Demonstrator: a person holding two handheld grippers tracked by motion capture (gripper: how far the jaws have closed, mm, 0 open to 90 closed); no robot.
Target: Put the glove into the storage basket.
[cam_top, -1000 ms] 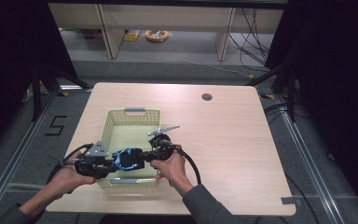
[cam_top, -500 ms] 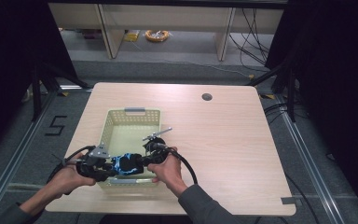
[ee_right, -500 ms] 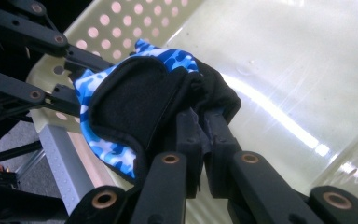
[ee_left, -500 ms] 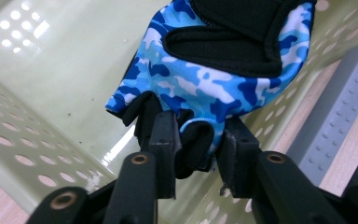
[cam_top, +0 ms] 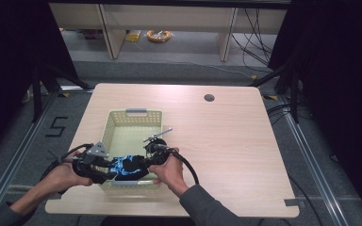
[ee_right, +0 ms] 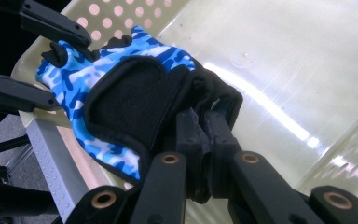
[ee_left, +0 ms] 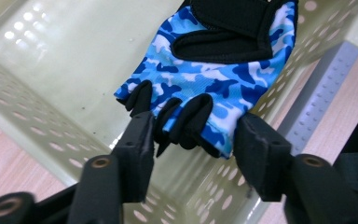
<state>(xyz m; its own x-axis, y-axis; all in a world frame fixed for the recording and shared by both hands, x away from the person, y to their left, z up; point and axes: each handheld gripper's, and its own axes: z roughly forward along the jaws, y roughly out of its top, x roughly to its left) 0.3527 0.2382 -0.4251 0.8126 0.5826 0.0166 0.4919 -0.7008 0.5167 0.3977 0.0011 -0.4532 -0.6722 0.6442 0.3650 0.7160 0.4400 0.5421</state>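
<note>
A blue camouflage fingerless glove (cam_top: 125, 165) with a black cuff hangs over the near end of a pale green perforated basket (cam_top: 136, 113). My right gripper (cam_top: 143, 162) comes in from the right. Its jaws are pressed together on the black cuff (ee_right: 203, 121). My left gripper (cam_top: 109, 167) comes in from the left. Its jaws stand apart on either side of the glove's (ee_left: 214, 79) finger end (ee_left: 193, 140). The glove is stretched roughly flat between the two grippers above the basket's floor (ee_right: 284, 70).
The basket (ee_left: 37, 107) stands on the left half of a light wooden table (cam_top: 235, 150), its near wall close to the table's front edge. A round cable hole (cam_top: 209, 98) lies at the back right. Shelves and a yellow cable coil (cam_top: 159, 35) are on the floor beyond.
Both hands and the glove have drifted slightly toward the basket's near end. The right gripper's hold on the cuff looks unchanged.
</note>
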